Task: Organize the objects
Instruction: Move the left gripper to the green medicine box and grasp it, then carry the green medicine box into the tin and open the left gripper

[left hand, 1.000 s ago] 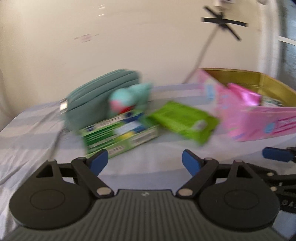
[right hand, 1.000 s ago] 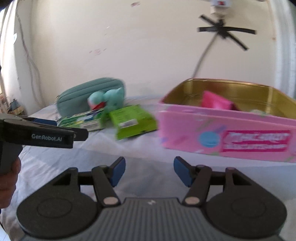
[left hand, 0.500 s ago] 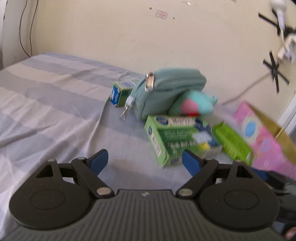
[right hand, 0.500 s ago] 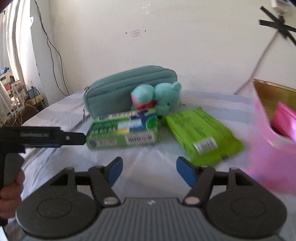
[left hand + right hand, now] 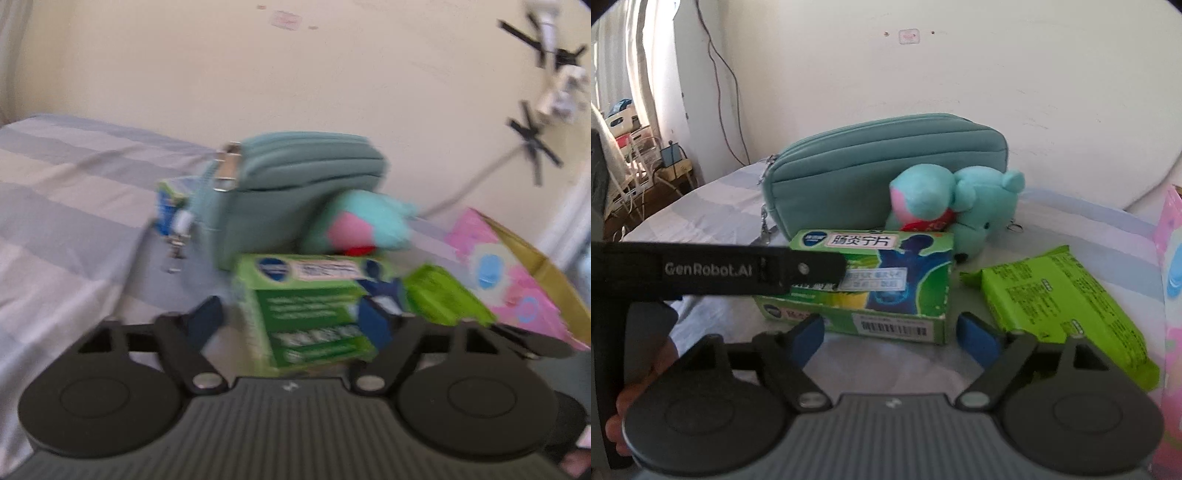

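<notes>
A green medicine box (image 5: 310, 314) lies on the striped bed sheet (image 5: 66, 206). It sits between the jaws of my left gripper (image 5: 291, 319), which are closing. The right pad overlaps the box and the left pad stands a little off it. In the right wrist view the same box (image 5: 871, 280) lies just beyond my right gripper (image 5: 894, 339), whose jaws are opening with nothing pressed between them. The left gripper's finger (image 5: 798, 269) crosses the box's front from the left. A teal plush toy (image 5: 960, 203) leans on the box's far side.
A teal zip pouch (image 5: 879, 166) stands behind the box against the wall. A green packet (image 5: 1060, 306) lies to the right, with a pink tin (image 5: 509, 280) beyond it. A small box (image 5: 168, 201) hides behind the pouch. A person's hand (image 5: 620, 417) holds the left gripper.
Both views have swung left and closed in on the green box, which now sits between the left jaws. The left jaws have narrowed slightly and the right jaws have widened. The pink tin has slid to the edge.
</notes>
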A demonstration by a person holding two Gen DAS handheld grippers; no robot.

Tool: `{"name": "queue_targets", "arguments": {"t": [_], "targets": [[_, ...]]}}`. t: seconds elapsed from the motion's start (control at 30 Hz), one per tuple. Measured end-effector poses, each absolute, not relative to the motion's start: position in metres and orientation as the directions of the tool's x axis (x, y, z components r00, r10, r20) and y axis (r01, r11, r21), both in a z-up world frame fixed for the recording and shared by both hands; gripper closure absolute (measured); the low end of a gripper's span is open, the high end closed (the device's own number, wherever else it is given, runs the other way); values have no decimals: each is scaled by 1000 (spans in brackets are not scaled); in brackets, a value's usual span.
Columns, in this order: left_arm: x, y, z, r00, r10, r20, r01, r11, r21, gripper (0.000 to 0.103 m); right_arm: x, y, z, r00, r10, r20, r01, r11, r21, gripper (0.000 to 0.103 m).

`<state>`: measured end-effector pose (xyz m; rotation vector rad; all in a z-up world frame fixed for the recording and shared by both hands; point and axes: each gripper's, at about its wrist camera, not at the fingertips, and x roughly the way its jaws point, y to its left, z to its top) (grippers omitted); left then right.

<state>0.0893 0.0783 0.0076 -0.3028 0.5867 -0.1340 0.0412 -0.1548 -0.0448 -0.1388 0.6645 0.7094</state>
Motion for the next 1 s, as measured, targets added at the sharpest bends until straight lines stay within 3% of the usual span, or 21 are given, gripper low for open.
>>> {"name": "queue_targets", "arguments": {"t": [0.1, 0.33, 0.53, 0.77, 0.9, 1.0], "targets": [[79, 74, 10, 831, -197, -521, 45, 956, -290, 32, 31, -155, -46, 585, 533, -611, -634, 771, 66, 38], [29, 43, 14, 810, -252, -530, 124, 956, -264, 32, -30, -178, -43, 622, 472, -625, -601, 799, 4, 38], [-18, -16, 13, 770, -359, -527, 288, 933, -216, 32, -97, -233, -43, 708, 374, -599, -496, 867, -45, 38], [-31, -98, 38, 750, -478, -457, 475, 870, -130, 32, -134, -305, -21, 846, 229, -482, -299, 951, -73, 38], [-3, -138, 74, 742, -532, -408, 543, 834, -100, 32, -113, -343, 11, 901, 177, -396, -221, 973, -68, 38], [28, -173, 88, 730, -553, -401, 571, 816, -88, 32, -79, -367, 26, 911, 154, -381, -185, 982, -44, 38]]}}
